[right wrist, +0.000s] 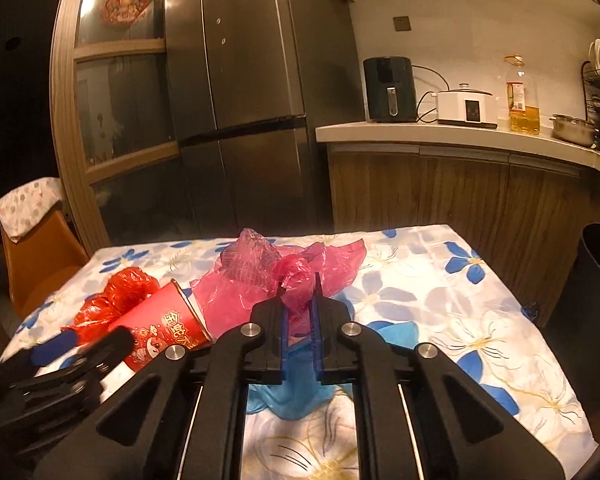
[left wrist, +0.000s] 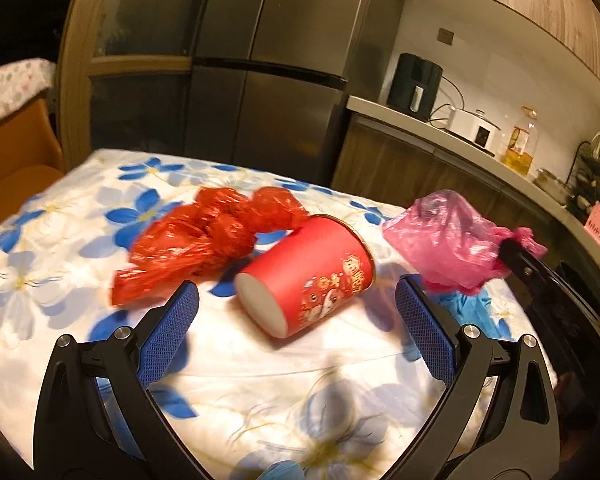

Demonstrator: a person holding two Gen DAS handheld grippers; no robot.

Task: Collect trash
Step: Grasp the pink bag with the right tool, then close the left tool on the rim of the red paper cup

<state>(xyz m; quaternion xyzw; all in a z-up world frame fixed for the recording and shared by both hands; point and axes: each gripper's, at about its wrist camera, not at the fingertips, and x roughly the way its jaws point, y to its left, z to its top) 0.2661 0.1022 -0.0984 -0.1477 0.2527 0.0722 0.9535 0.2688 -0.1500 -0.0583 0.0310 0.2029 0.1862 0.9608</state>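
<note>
A red paper cup [left wrist: 308, 276] lies on its side on the flowered tablecloth [left wrist: 260, 380], base toward me. My left gripper [left wrist: 296, 304] stands open just short of it, blue pads either side. Behind the cup lies a crumpled red plastic bag [left wrist: 204, 236]. To the right a pink plastic bag [left wrist: 448, 240] is pinched by my right gripper [right wrist: 299, 292], shut on a bunched fold of that pink bag [right wrist: 296, 280]. In the right wrist view the cup [right wrist: 160, 328], the red bag [right wrist: 120, 292] and the left gripper [right wrist: 80, 348] sit at lower left. A blue bag [right wrist: 292, 392] lies under the right gripper.
A dark bin [right wrist: 596, 276] stands off the table's right edge. An orange chair [right wrist: 40, 256] is at the far left corner. Behind are a steel fridge [right wrist: 240, 92] and a counter [right wrist: 440, 132] with an air fryer, cooker and oil bottle.
</note>
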